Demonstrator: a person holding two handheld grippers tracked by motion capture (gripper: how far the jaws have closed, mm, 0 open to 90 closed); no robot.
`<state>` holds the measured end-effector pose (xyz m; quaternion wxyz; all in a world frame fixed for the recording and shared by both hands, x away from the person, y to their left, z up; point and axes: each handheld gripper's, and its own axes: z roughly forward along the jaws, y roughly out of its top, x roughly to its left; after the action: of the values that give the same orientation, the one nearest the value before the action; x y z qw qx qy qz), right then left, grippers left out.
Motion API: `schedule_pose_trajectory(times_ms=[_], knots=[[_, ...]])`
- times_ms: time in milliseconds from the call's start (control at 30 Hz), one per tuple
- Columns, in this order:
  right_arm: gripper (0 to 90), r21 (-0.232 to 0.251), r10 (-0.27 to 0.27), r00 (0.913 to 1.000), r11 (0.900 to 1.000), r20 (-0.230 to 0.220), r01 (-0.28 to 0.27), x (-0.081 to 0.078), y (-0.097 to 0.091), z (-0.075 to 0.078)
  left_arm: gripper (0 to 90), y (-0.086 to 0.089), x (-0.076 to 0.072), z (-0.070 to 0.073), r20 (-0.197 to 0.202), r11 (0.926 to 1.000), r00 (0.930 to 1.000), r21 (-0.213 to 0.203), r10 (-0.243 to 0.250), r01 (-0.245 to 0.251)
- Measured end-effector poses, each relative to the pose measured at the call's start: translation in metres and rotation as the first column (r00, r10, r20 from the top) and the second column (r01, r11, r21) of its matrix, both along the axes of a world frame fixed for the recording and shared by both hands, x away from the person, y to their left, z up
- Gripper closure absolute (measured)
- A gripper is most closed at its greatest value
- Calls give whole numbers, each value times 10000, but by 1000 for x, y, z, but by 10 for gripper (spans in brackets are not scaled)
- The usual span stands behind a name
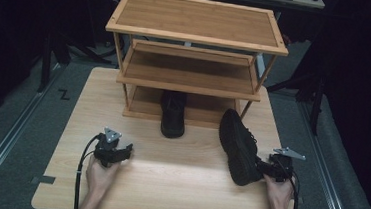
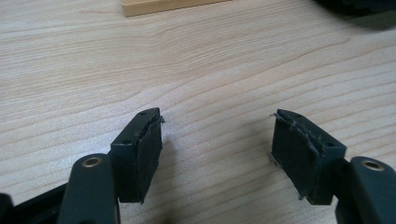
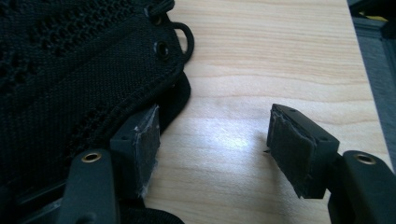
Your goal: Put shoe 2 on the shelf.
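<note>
Lower left of the high view: left gripper low over the pale wooden table, jaws apart, nothing between. Centre: three-tier bamboo shoe rack, one black shoe half under its bottom shelf. Lower right: second black mesh shoe lying on the table, right gripper at its heel, jaws apart, unclamped.

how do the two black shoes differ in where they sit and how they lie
The shoe by the rack sits upright, its back end under the wooden rack's bottom shelf; the shoe near the right claw lies tipped on its side on the open table. The first points straight along the table; the second lies at a slant. Both are black.
</note>
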<state>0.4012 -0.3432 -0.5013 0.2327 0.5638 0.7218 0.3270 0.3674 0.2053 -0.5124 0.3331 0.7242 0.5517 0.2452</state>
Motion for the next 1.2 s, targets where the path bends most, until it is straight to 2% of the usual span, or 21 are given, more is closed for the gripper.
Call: schedule_pose_trajectory(times_ms=[100, 367, 767, 967, 1200], knots=[[342, 236, 272, 9994, 9993, 216, -277, -2, 1, 4, 335, 0, 0, 0, -1, 10000, 10000, 1, 4, -4], [342, 27, 598, 9978, 9982, 274, -599, -7, 12, 8, 333, 0, 0, 0, -1, 10000, 10000, 3, 3, -3], [343, 47, 980, 9929, 9951, 674, -985, -13, 26, 23, 329, 0, 0, 0, -3, 10000, 10000, -8, -9, 9], [371, -80, 1231, 9883, 9924, 901, -1229, -17, 36, 34, 326, 0, 0, 0, -6, 10000, 10000, -8, -15, 15], [384, 84, 1660, 9791, 9857, 1178, -1682, -20, 50, 43, 324, 0, 0, 0, -8, 10000, 10000, -9, -26, 26]])
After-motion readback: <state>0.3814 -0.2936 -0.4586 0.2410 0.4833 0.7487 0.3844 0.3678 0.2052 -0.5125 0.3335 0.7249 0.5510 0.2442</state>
